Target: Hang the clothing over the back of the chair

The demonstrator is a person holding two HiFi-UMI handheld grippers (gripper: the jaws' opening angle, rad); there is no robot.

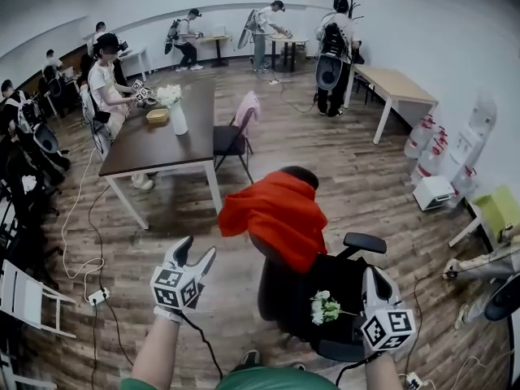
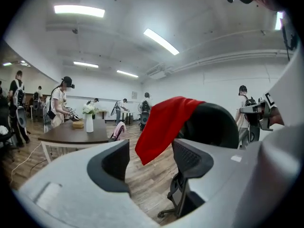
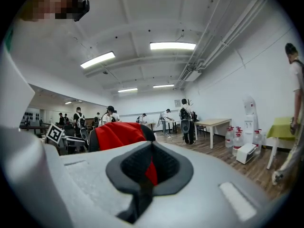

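Note:
A red piece of clothing [image 1: 272, 210] lies draped over the top of the back of a black office chair [image 1: 345, 287]. One end of it hangs down the left side. My left gripper [image 1: 197, 249] is low and to the left of the chair, open and empty; in the left gripper view the clothing [image 2: 166, 122] and the chair back [image 2: 216, 125] show beyond the jaws [image 2: 151, 158]. My right gripper [image 1: 372, 275] is shut beside the seat's right edge, apart from the clothing [image 3: 116, 134]. A small bunch of white flowers [image 1: 323, 307] lies on the seat.
A dark table [image 1: 154, 149] with a vase of flowers [image 1: 175, 112] stands ahead on the left, with a chair bearing a pink garment [image 1: 244, 116] beside it. Cables [image 1: 81, 242] cross the floor on the left. Several people work at the far tables. Water bottles [image 1: 422, 140] line the right wall.

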